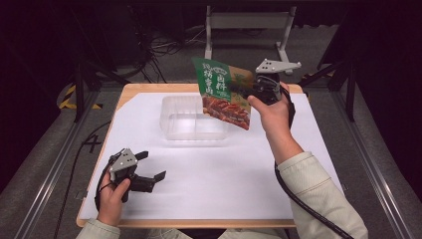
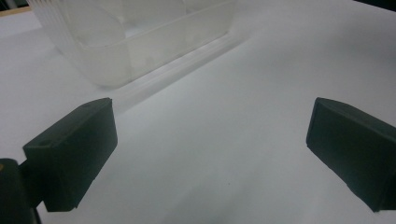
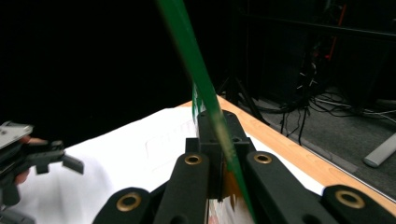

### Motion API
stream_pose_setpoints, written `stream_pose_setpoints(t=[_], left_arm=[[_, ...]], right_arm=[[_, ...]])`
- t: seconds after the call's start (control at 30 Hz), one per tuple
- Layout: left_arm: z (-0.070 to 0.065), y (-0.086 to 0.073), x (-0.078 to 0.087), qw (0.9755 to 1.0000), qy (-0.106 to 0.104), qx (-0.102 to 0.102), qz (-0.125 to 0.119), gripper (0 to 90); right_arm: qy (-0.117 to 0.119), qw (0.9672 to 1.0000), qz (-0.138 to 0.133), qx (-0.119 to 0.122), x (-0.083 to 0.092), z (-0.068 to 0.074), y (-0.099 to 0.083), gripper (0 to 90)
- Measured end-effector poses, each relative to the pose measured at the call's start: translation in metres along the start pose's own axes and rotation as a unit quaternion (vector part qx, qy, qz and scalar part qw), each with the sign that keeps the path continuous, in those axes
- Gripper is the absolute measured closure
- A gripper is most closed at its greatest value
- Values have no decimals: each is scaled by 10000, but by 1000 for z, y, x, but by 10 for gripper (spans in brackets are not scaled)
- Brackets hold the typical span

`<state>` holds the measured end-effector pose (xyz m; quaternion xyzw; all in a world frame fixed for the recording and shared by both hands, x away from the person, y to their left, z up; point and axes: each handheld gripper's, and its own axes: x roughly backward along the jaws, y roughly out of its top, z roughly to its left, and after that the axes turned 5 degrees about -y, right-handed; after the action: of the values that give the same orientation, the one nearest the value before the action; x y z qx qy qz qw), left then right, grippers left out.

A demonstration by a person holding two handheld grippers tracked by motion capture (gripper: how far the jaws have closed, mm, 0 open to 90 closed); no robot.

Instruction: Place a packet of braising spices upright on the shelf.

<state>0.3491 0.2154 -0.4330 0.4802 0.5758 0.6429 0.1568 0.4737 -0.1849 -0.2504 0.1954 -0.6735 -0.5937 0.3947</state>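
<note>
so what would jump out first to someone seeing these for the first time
The green snack packet stands out, held up in the air over the clear plastic container at the far middle of the white table, pinched edge-on in the right claw. Next is the left claw, open and low at the table's near left corner, pointing toward the container with nothing in it.

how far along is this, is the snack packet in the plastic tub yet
Not yet. Done: the right gripper has the green snack packet clamped and lifted above the table. In hand: the packet hangs over the clear tub, which looks empty. Left: lowering and releasing it, probably. The left gripper rests open near the table's front edge.
</note>
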Motion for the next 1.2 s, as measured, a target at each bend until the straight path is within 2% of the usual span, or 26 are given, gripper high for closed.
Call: stream_pose_setpoints(t=[0.13, 0.2, 0.43, 0.6, 0.73, 0.97, 1.2], left_arm=[[1, -1, 0, 10000, -5, -45, 57, 24], [0, -1, -2, 10000, 33, -13, 24, 19], [1, -3, -2, 10000, 25, -28, 21, 19], [1, -4, -1, 10000, -28, 59, -59, 16], [1, -4, -2, 10000, -11, 16, -33, 16], [2, -6, -7, 10000, -69, 27, 20, 14], [1, -6, -9, 9999, -101, -21, 67, 14]], right_arm=[[-132, 9999, -57, -49, -6, -2, 2, 900], [-234, 9994, -168, -201, -13, -5, 2, 900], [-403, 9982, -267, -342, -26, -6, 0, 900], [-492, 9969, -367, -497, -36, -8, -2, 900], [-596, 9956, -435, -569, -42, -8, -5, 900], [-737, 9950, -371, -555, -53, -7, -11, 900], [-963, 9920, -389, -723, -61, -6, -18, 900]])
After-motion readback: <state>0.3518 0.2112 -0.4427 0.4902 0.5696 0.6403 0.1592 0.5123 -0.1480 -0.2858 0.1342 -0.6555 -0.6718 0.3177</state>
